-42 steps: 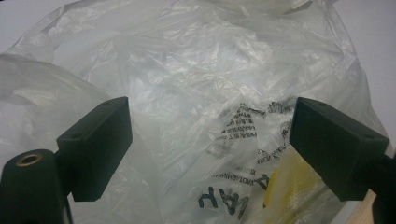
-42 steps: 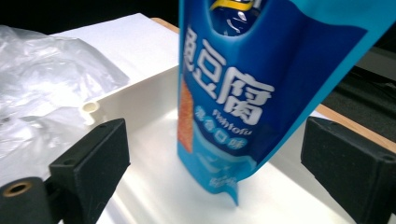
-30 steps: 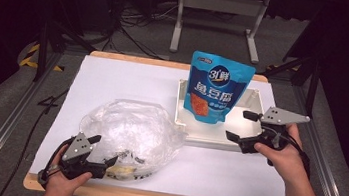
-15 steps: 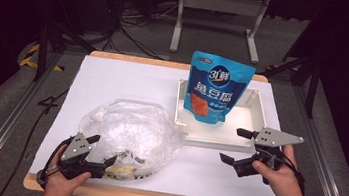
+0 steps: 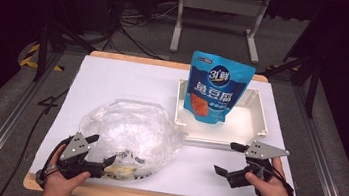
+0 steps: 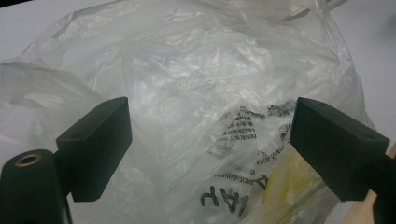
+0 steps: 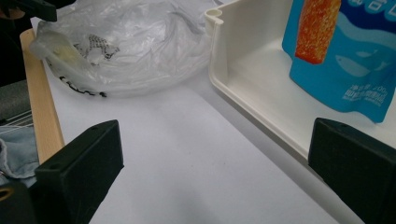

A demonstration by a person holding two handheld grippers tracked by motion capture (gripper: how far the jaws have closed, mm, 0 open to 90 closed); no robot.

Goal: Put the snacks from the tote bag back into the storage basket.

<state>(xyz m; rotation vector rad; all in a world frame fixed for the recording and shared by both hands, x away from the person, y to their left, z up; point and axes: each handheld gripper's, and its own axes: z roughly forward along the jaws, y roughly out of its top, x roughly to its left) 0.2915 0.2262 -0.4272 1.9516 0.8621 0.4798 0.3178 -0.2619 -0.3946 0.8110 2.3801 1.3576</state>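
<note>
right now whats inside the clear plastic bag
Through the crumpled plastic bag something yellow shows near its lower end, beside black printed lettering. The folds blur everything else, so the contents cannot be identified.

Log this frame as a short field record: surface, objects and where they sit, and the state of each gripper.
surface: white table top with a wooden edge
tray: white tray on the far right part of the table
pouch: blue pouch standing upright in the tray
bag: clear plastic bag, crumpled, at the near left, with printed and yellow contents inside
left gripper: jaws open, at the bag's near edge
right gripper: jaws open, empty, over bare table just in front of the tray
</note>
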